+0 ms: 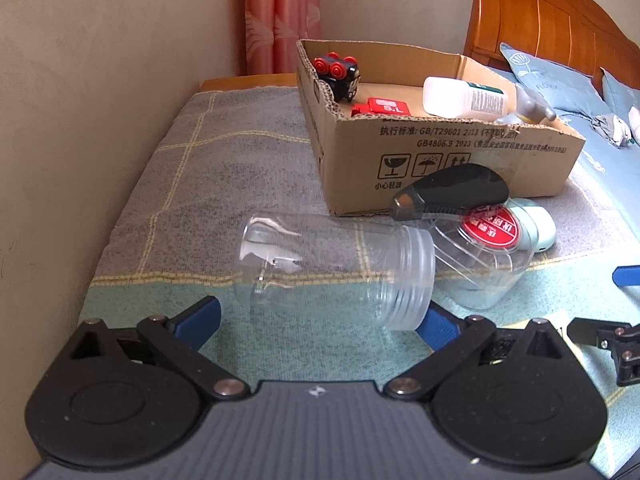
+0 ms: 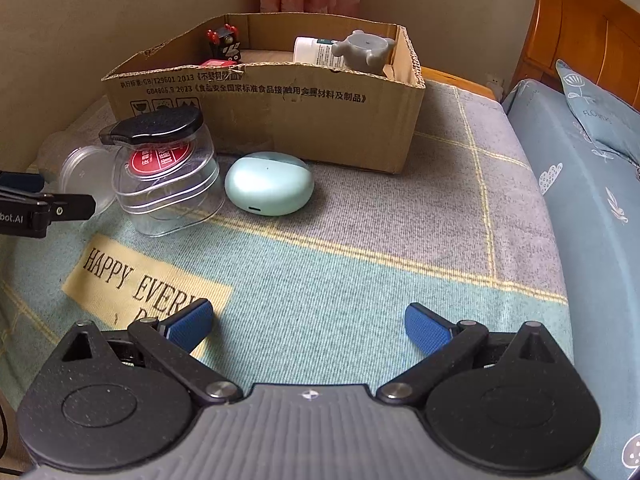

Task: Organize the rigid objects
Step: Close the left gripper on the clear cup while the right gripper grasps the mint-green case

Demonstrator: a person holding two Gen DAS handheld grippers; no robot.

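My left gripper (image 1: 320, 320) stands with its jaws spread wide, grasping nothing. A clear plastic jar (image 1: 340, 268) lies on its side on the checked cloth (image 1: 192, 184), directly ahead of and between the blue pads (image 1: 200, 316); its threaded mouth points right and reaches just over the right pad. I cannot tell whether it touches that pad.

My right gripper (image 2: 308, 324) is likewise released, jaws apart, holding nothing, low over the cloth near a printed patch reading "HAPPY EVER..." (image 2: 132, 280).

To the right of the jar stands a second clear container (image 1: 484, 264) with a red round label (image 1: 489, 227) on top. A black flat object (image 1: 452, 192) with a translucent tip rests across its top. In the right wrist view this container (image 2: 168, 188) appears upright, with the black object (image 2: 156, 124) lying on it as a cap would. A mint-green rounded case (image 2: 270, 184) lies just beside it on the cloth, in front of the cardboard box (image 2: 280, 120).

The cardboard box (image 1: 440, 156) sits open at the far side of the cloth. Inside it I note a black toy with red wheels (image 1: 338, 74), a red item marked "S.L" (image 1: 384, 107), a white bottle (image 1: 464, 98) lying on its side, and a grey pronged piece (image 2: 362, 50) against the right end.

A wooden headboard (image 2: 580, 32) and blue patterned bedding (image 2: 580, 152) lie to the right.
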